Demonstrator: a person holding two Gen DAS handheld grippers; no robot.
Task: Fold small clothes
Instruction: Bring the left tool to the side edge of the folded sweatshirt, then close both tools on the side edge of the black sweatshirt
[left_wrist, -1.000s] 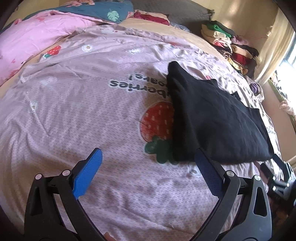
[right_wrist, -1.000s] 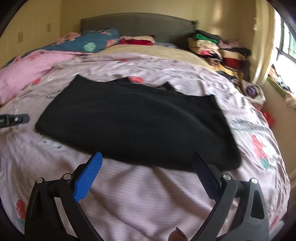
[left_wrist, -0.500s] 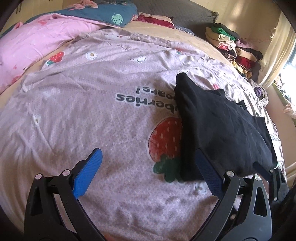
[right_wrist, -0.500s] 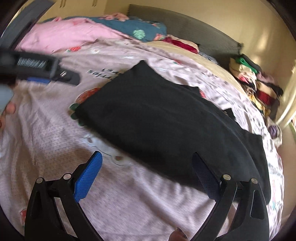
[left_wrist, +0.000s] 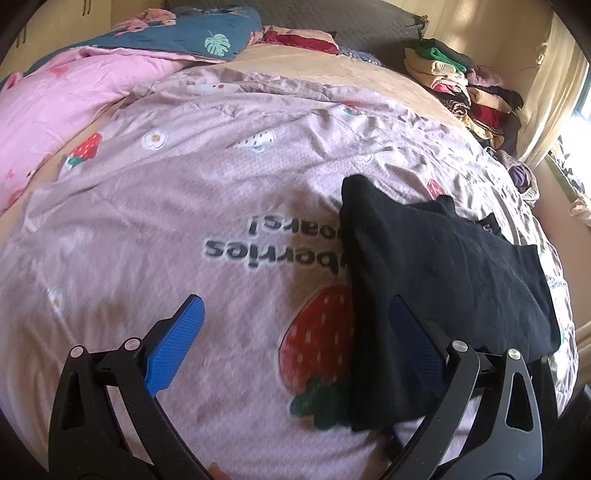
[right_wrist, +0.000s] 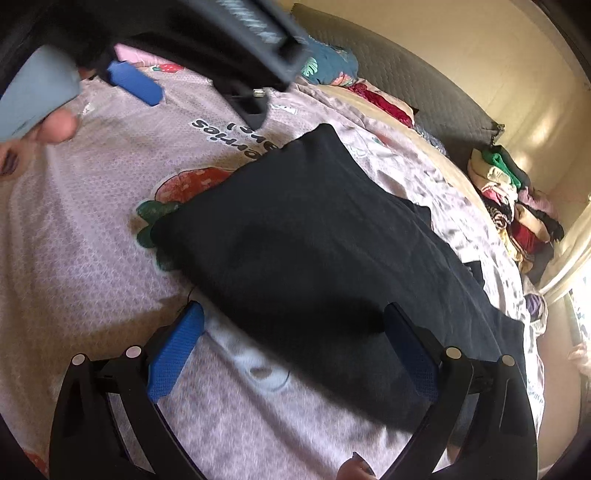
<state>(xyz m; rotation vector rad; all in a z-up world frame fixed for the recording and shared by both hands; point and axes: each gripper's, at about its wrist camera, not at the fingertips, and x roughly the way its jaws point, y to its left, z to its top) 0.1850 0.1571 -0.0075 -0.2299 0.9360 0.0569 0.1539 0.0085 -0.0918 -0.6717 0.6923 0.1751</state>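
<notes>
While both tools hover unloaded, the left gripper (left_wrist: 291, 347) and right gripper (right_wrist: 293, 345) stand with jaws apart, gripping nothing. Black garment (right_wrist: 317, 251) lies flat on the strawberry-print bedsheet (left_wrist: 177, 206), right of centre, apparently part-folded, laid flat for the next fold.
</notes>
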